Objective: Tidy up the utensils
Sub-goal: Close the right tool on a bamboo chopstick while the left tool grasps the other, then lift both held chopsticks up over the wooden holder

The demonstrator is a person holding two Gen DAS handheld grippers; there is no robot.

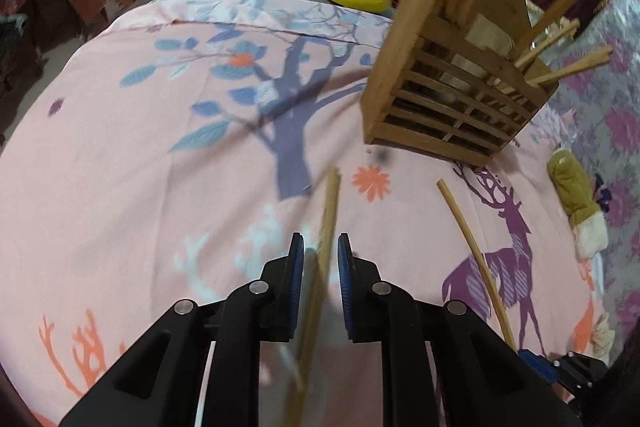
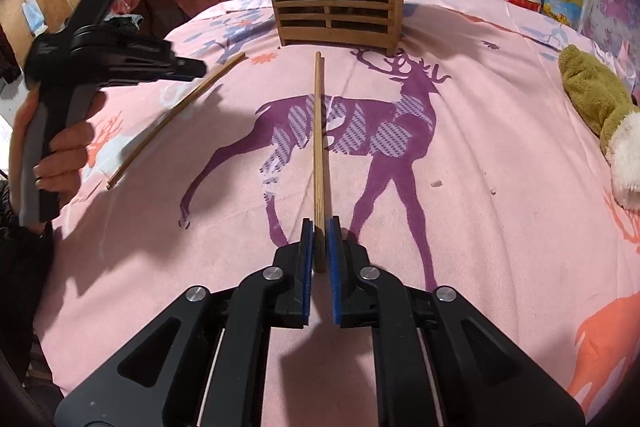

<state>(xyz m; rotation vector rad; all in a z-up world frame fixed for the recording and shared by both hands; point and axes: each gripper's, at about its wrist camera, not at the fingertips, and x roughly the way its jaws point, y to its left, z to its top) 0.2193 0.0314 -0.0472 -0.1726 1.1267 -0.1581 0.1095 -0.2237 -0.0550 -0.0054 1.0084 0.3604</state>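
On the pink cloth w/ the slatted wooden holder at the back, your right gripper pinches one chopstick lying on the deer print, your left gripper pinches another chopstick.

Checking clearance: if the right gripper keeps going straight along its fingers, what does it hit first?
Pointing steeply down, the right gripper, shut on a chopstick, would probably meet the pink cloth first. The wooden holder stands further along that line; depth is unclear.
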